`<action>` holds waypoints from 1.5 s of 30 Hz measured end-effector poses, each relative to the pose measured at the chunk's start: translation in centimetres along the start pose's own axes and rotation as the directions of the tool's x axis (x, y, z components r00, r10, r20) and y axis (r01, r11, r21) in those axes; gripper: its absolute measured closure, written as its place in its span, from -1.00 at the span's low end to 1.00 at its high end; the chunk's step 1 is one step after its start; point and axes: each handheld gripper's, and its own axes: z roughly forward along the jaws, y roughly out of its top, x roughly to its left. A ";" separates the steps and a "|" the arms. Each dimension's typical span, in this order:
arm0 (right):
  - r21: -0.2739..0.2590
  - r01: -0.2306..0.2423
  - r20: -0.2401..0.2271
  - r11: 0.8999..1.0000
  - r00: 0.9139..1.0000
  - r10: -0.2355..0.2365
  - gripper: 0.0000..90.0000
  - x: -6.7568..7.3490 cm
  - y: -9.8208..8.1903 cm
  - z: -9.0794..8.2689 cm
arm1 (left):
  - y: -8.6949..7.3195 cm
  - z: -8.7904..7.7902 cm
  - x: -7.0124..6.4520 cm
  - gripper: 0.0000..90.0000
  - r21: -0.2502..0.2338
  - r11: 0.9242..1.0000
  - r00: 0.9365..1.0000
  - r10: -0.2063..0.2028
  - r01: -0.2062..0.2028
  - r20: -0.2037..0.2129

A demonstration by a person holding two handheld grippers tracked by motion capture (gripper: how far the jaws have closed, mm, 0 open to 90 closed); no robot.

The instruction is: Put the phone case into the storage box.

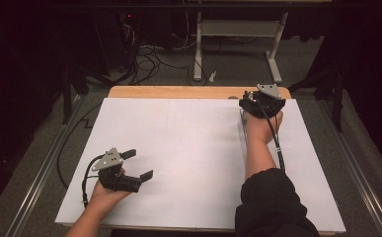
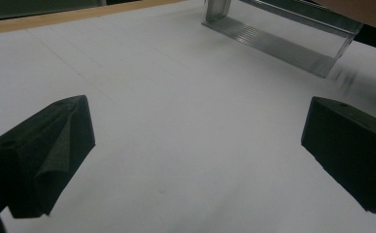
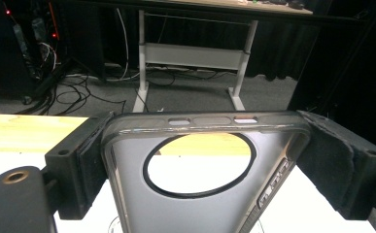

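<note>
While the right gripper (image 3: 205,160) is clamping a translucent phone case (image 3: 200,204) by its sides at the table's (image 1: 178,148) far edge, the left gripper (image 2: 195,155), jaws apart, is idling; keeping squeeze even probably prevents slipping.

The table (image 1: 188,163) is seen from above and from the person's side in the high view, which faces forward and down, with the floor and a desk frame (image 1: 238,44) beyond at 12 o'clock. The left gripper view is taken low and close over the white sheet (image 2: 185,145), toward a clear phone case (image 2: 278,39) at 1 o'clock. The same case (image 3: 200,194) is viewed at very close range by the right gripper view, and the desk frame (image 3: 190,53) is shared with the high view.
</note>
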 end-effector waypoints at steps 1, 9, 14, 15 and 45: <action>-0.001 0.001 0.000 1.000 1.000 -0.001 -0.72 0.0 0.0 0.0 | 0.0 0.0 0.0 -1.00 0.000 1.000 1.000 0.000 0.000 0.000; -0.007 0.008 -0.003 1.000 1.000 -0.008 -0.73 0.0 0.0 0.2 | 0.0 0.1 -0.1 -1.00 0.005 1.000 1.000 0.003 -0.003 0.000; -0.007 0.012 -0.006 1.000 1.000 -0.012 -0.74 0.0 0.0 0.2 | 0.0 0.0 0.0 -1.00 0.006 1.000 1.000 0.003 -0.003 -0.002; -0.008 0.010 -0.008 1.000 1.000 -0.010 -0.74 0.0 0.0 0.3 | 0.0 0.0 0.0 -1.00 0.005 1.000 1.000 0.003 -0.003 -0.003; 0.007 0.003 -0.116 1.000 0.993 -0.002 -1.00 -1.4 0.4 -0.2 | -0.1 0.3 0.0 -1.00 0.030 1.000 1.000 0.004 -0.004 -0.008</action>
